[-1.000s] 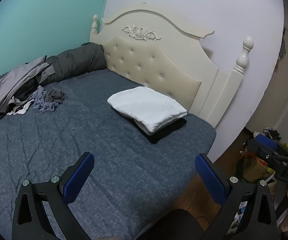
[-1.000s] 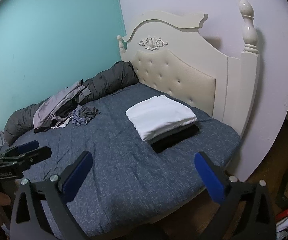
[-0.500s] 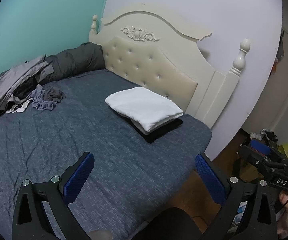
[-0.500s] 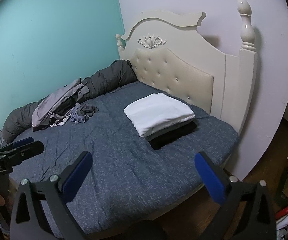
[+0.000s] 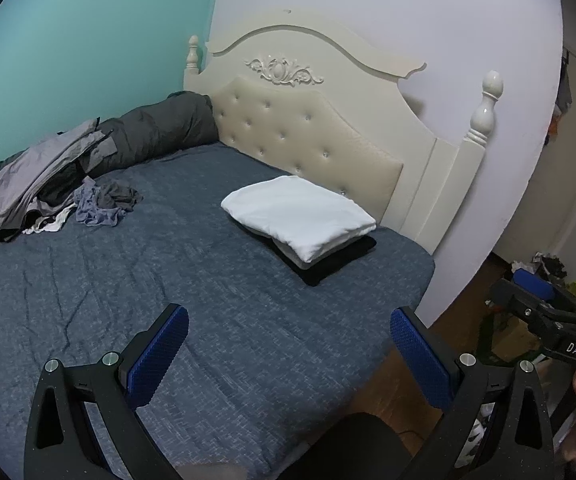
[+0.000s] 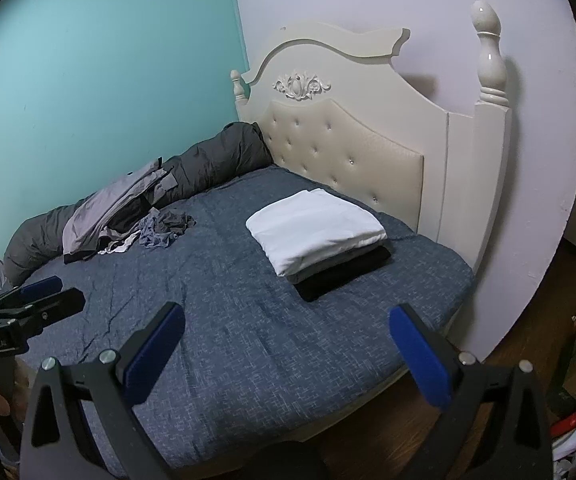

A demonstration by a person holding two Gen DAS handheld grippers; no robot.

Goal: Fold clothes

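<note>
Both claws, left [image 5: 288, 354] and right [image 6: 285, 354], still agape and empty, slightly farther from folded stack [image 5: 300, 220].

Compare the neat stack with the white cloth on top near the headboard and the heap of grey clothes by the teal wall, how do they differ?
The folded stack of white, grey and black garments lies flat in squared layers; the crumpled heap of grey and bluish clothes is loose and spread out. The stack sits alone near the cream tufted headboard; the heap leans on the dark grey rolled duvet. Both rest on the blue bedsheet, untouched by either gripper.
</note>
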